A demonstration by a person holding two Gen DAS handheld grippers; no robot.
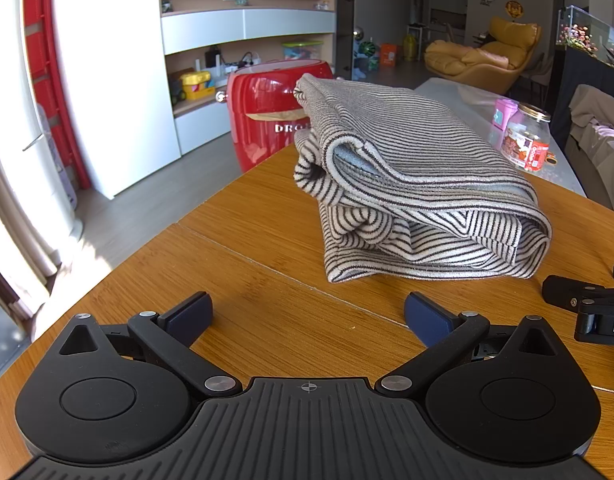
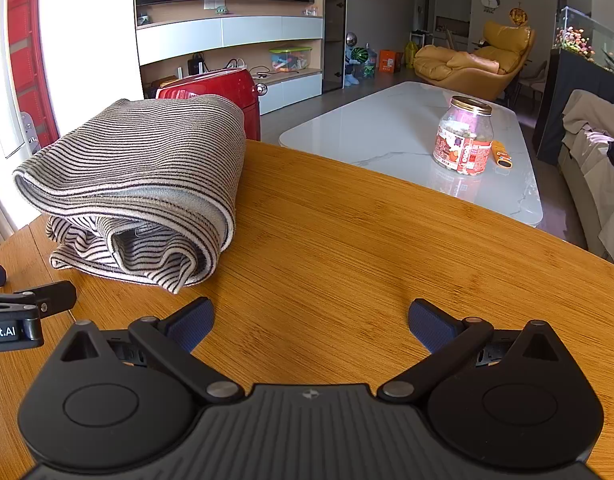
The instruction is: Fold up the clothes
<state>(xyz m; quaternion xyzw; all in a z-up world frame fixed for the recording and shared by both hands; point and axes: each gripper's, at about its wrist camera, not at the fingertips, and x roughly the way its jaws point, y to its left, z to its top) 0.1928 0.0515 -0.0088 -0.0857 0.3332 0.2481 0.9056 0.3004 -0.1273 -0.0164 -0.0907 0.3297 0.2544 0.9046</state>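
Striped garment point(image 1: 419, 184), folded bundle on wooden table point(image 1: 247, 248): soft, light, likely slumps (best pinched at layered hem edges); left gripper point(image 1: 307, 316) and right gripper point(image 2: 311, 320) both spread, empty.

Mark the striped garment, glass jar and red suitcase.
striped garment point(image 1: 407, 152): left wrist view, top folded layer.
glass jar point(image 2: 463, 144): right wrist view, label on its body.
red suitcase point(image 1: 263, 112): left wrist view, front shell.
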